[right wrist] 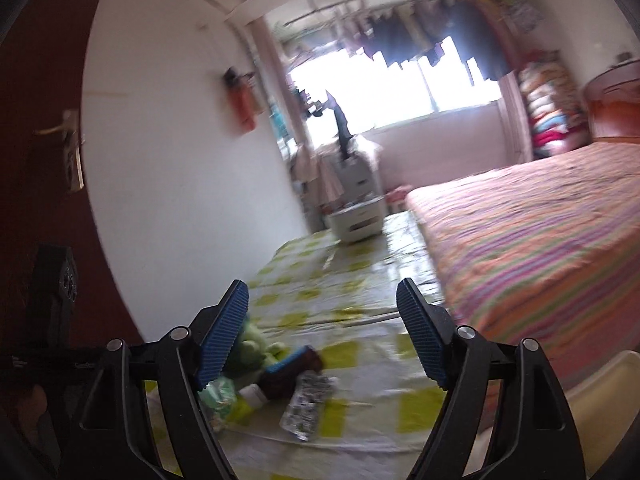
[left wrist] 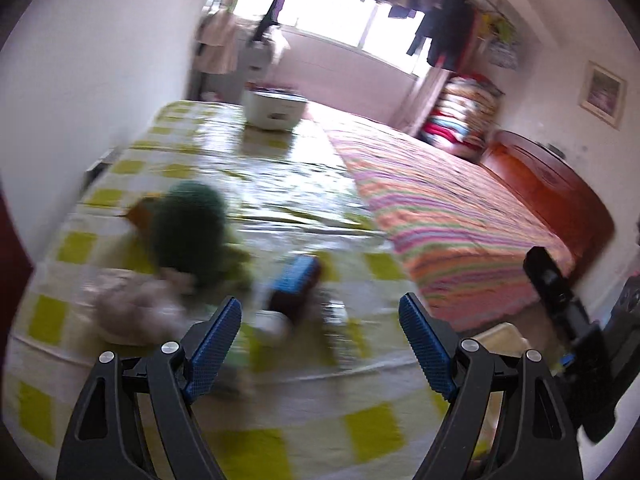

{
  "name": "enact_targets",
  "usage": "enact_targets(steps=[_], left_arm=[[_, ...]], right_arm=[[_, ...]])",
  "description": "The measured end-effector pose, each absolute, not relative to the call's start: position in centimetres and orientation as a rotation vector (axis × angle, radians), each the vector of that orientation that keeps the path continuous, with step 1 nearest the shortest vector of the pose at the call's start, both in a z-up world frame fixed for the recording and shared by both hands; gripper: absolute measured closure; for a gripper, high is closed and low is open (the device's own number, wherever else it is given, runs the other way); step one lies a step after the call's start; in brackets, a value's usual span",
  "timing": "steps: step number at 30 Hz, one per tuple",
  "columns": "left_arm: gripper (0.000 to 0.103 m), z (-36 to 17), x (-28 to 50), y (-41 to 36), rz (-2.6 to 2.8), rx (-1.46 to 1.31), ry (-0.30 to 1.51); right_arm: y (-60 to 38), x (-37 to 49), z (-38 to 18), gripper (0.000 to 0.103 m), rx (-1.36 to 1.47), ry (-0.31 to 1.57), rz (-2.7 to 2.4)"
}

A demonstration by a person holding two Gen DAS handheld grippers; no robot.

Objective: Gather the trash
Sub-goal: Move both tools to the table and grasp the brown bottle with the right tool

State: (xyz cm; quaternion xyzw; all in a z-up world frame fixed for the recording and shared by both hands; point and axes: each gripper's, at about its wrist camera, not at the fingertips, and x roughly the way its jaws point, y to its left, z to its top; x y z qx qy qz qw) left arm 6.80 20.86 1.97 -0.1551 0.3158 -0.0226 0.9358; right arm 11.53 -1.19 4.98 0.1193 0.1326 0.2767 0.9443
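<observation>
Trash pile on checked table, beyond empty left tool

Motion blur smears the litter pile beyond identifying.

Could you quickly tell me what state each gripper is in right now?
Left gripper: open, holding nothing.
Right gripper: open, holding nothing.

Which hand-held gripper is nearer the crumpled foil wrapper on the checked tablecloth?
Right, probably. The foil wrapper lies just ahead between the right hand-held gripper fingers; the left hand-held gripper hangs beside it.
</observation>
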Motion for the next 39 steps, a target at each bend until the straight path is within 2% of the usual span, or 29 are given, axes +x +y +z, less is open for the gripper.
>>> enact_targets(steps=[6,12,17,24,34,39], left_arm=[[0.024,1.5,4.2,29.2,0.105,-0.464,0.617],[0.024,0.1,2.5,33.5,0.213,-0.518,0.641],[0.024,-0.8,2.0,34.5,0.244,-0.516,0.676],[0.024,-0.9,1.6,34.6,0.234,-0.504,0.685],[0.024,-0.9,1.8,34.4,0.234,-0.491,0.705],[0.024,-1.4,2.0,34.7,0.246,-0.494,0.721]], right_arm=[[3.8,14.7,2.8,0.027,0.192,0.399,0.673],[8.1,16.0,-1.2,0.027,0.177,0.597,0.761],[10.7,17.3,-1.9,0.028,0.134,0.695,0.785],[12.0,21.2,-4.8,0.037,0.181,0.877,0.734],[14.2,25.0,-6.8,0.038,0.144,0.963,0.645],[16.2,25.5,-6.9,0.051,0.061,0.958,0.651]])
